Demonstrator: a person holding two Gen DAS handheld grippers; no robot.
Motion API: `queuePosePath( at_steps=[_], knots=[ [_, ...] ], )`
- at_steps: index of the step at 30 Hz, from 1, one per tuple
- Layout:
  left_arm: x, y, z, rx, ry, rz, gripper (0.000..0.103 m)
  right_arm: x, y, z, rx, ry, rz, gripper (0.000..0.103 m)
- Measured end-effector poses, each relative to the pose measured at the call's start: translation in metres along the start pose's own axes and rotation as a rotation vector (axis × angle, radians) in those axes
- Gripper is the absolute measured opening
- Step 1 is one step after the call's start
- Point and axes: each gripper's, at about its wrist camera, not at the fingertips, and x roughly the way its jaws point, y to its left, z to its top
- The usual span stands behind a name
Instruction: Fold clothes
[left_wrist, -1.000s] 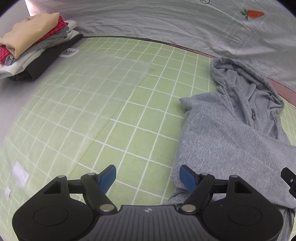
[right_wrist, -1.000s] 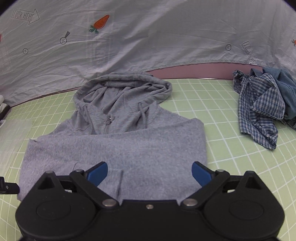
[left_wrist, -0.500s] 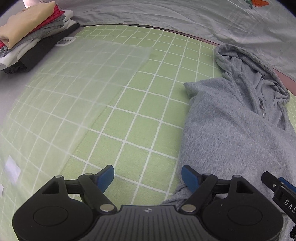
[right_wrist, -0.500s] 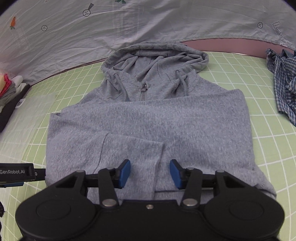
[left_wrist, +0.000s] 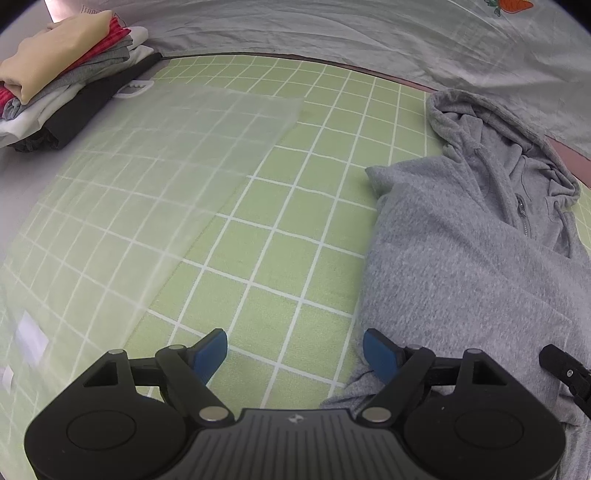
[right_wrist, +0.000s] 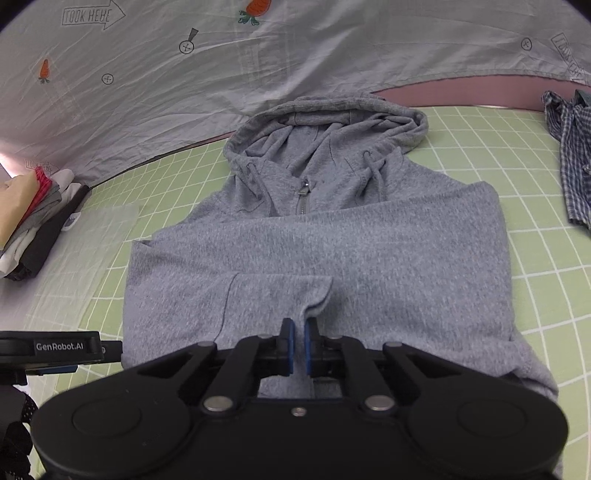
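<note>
1 grey hoodie (right_wrist: 369, 251), 2 grippers, 1 folded stack (left_wrist: 62, 70)

The hoodie (right_wrist: 369, 251) was heather grey. The mat (left_wrist: 280, 229) was light green with a white grid. The shirt (right_wrist: 570, 158) was blue-and-white checked. The backdrop sheet (right_wrist: 332, 55) was pale grey with orange carrots.

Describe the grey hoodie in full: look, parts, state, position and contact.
The grey hoodie is heathered knit, apparently soft fleece, lying front-up and flat on the green grid mat. Its hood is open at the far end by the pale printed sheet, with two drawcords and a short metal zip at the neck. The sleeves are folded across the body. The right hand-held gripper looks shut on a sleeve cuff near the hem; the left hand-held gripper is open at its side edge.
</note>
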Motion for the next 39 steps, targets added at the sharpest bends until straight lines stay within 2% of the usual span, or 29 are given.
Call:
queuePosePath(
  at_steps=[9,14,18,23,32,39],
  knots=[
    [-0.020,-0.020,0.019,0.054,-0.096,-0.041,0.083,-0.032,-0.011,0.022,-0.039,-0.104,-0.005,0.006],
    [-0.020,-0.040,0.028,0.115,-0.115,-0.055,0.084,-0.036,-0.042,0.033,0.023,-0.091,-0.052,0.006],
    [-0.015,-0.055,0.032,0.156,-0.117,-0.070,0.084,-0.038,-0.070,0.038,0.060,-0.087,-0.124,0.006],
    [-0.003,-0.068,0.031,0.209,-0.086,-0.055,0.084,-0.025,-0.099,0.039,0.110,-0.035,-0.171,0.007],
    [0.006,-0.067,0.029,0.211,-0.060,-0.042,0.085,0.002,-0.101,0.028,0.062,0.003,-0.231,0.008],
    [0.006,-0.071,0.023,0.238,-0.066,-0.040,0.086,0.011,-0.111,0.023,0.055,0.010,-0.234,0.011]
  ],
)
